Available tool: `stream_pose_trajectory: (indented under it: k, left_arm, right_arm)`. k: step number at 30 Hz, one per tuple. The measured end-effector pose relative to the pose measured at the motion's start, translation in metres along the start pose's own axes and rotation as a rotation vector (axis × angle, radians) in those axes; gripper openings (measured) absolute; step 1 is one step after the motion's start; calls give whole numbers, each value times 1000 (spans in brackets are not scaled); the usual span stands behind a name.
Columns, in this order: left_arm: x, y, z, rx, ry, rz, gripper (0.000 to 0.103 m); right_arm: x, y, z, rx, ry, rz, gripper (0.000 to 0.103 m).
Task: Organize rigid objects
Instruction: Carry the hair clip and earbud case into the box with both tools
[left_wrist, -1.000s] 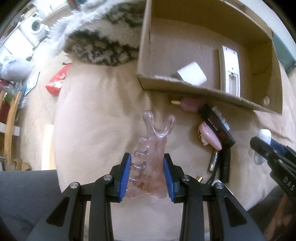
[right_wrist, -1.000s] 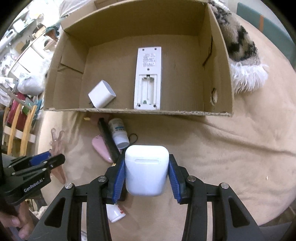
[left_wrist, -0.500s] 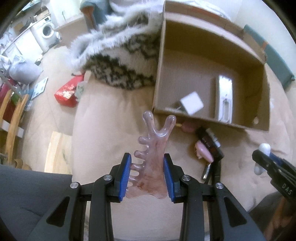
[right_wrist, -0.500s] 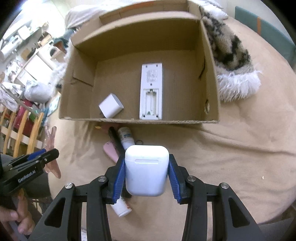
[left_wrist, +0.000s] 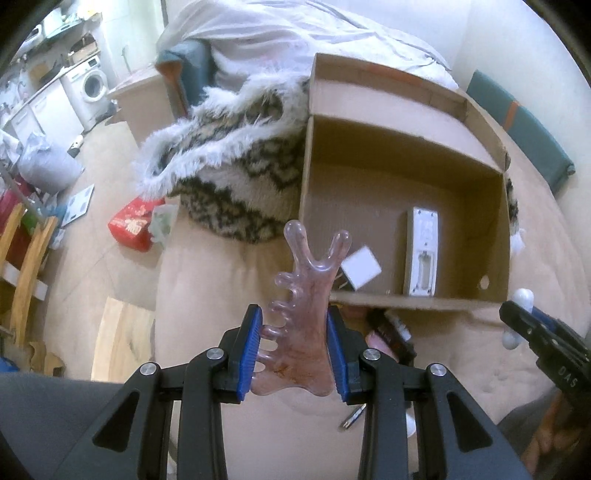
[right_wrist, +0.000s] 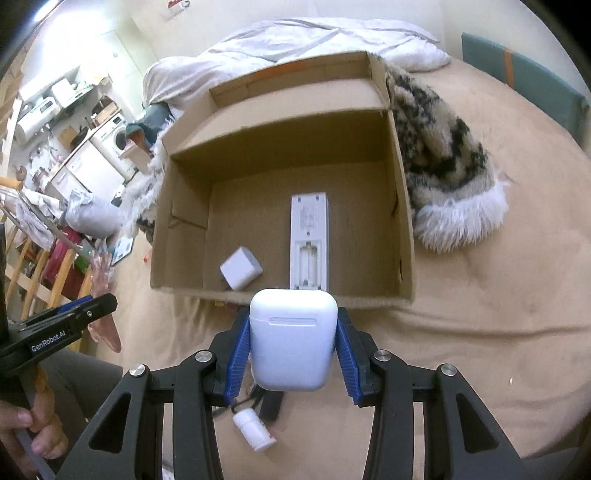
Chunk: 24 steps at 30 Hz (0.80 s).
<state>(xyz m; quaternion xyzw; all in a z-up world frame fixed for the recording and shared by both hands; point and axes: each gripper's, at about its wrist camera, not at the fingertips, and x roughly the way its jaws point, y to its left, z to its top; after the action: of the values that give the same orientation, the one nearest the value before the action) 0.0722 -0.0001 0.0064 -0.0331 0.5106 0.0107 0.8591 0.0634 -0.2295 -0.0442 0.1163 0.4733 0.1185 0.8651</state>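
Observation:
My left gripper is shut on a translucent pink comb-shaped scraper, held up in front of the near wall of a cardboard box. My right gripper is shut on a white earbud case, just short of the same box. Inside the box lie a white remote, back side up with its battery bay bare, and a small white cube charger. In the left wrist view the right gripper appears at the right edge; in the right wrist view the left gripper appears at the left with the scraper.
The box stands on a beige bed cover. A furry patterned blanket lies against its side. A small white bottle, a dark stick-shaped item and a pink item lie on the cover below my grippers. A red packet lies on the floor.
Both grippers have risen and tipped up with their objects, so the whole box and the room beyond now show. Their grips are unchanged.

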Motion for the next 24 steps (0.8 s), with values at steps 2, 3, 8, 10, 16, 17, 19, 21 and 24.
stream_pose_trajectory:
  k: [2, 3, 8, 10, 16, 17, 19, 21, 24]
  left_arm:
    - [0, -3, 9, 6, -11, -2, 31]
    - [0, -5, 15, 10, -17, -5, 31]
    - [6, -23, 40, 52, -34, -24, 31]
    - [11, -30, 48, 71, -39, -27, 31]
    - [44, -41, 62, 59, -40, -35, 31]
    - [51, -43, 61, 61, -30, -28, 31]
    - [65, -48, 60, 66, -12, -32, 31]
    - [76, -52, 57, 74, -13, -44, 31]
    - [89, -53, 54, 71, -15, -65, 31]
  right_arm:
    - [-1, -1, 10, 1, -12, 5, 46]
    - [-1, -1, 14, -3, -15, 3, 46]
    - [5, -1, 41, -21, -22, -6, 46]
    - [11, 0, 51, -33, -22, -10, 46]
    - [43, 0, 69, -75, -5, -69, 46]
    - [52, -2, 69, -68, 7, -71, 46]
    - [64, -8, 64, -54, 28, -72, 46]
    - [73, -11, 60, -48, 52, -89, 46]
    - [80, -14, 57, -47, 68, -88, 46]
